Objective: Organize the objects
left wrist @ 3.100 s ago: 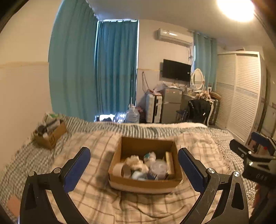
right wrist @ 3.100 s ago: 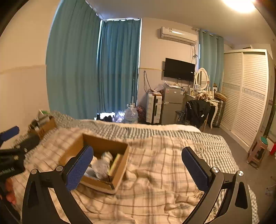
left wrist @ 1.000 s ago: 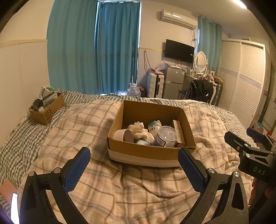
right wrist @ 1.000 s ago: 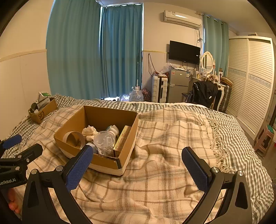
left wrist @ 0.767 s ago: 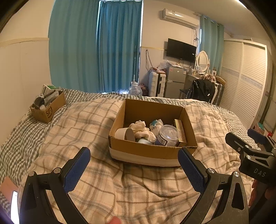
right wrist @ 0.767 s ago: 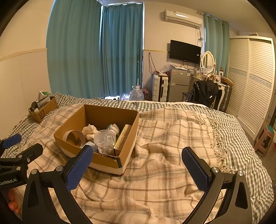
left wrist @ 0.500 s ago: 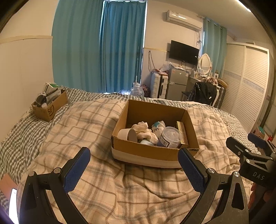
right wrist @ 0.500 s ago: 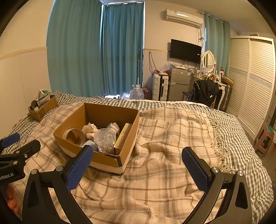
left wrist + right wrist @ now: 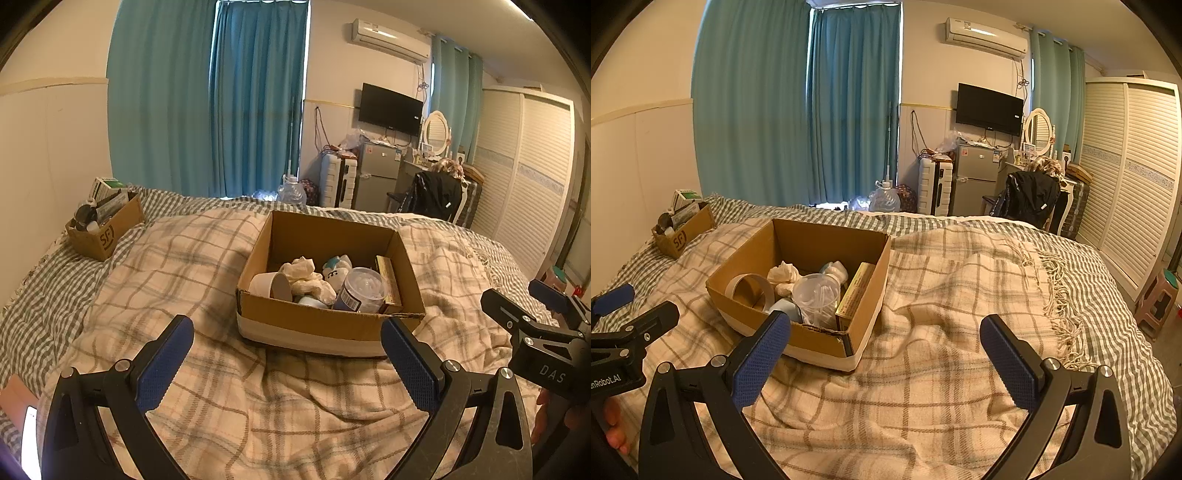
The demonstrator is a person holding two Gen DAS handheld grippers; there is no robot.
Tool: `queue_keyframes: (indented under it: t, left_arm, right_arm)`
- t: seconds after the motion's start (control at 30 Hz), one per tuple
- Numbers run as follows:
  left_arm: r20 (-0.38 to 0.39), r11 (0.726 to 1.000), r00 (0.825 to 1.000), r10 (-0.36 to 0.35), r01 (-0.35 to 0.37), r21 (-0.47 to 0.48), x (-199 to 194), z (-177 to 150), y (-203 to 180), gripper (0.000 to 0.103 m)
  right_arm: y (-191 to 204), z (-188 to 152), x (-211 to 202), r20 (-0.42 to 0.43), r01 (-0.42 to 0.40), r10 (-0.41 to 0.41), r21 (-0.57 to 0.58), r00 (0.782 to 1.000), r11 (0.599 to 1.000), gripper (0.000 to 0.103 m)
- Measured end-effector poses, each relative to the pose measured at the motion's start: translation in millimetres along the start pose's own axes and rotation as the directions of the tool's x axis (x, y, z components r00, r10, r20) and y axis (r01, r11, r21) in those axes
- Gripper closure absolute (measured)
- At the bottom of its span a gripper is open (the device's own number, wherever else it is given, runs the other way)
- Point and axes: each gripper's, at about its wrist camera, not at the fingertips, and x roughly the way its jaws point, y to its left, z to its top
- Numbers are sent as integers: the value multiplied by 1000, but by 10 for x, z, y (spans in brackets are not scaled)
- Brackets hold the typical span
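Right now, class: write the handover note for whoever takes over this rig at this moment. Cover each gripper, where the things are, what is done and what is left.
Left gripper: open, empty, above the plaid blanket, facing the large cardboard box.
Right gripper: open, empty, to the right of that box.
Inside the box: tape roll, crumpled tissue, clear plastic jar, slim yellow-brown carton.
A small box of assorted items sits by the wall.
Done: nothing gripped yet.
Left: all the organizing.

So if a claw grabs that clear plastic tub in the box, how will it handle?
The clear round plastic tub probably feels light, holding only thin white sticks. Its smooth wall may slip or flex. It leans on neighbours, so it could roll.
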Motion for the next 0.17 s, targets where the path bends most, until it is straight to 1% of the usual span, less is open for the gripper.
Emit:
queue_keyframes:
  t: [0.17]
  left_arm:
    - [17,1000,1000,3,-4,20,-16,-14,-16,0]
  right_arm:
    - [2,-10,9,-5,-2,2,-1,1000,1000,0]
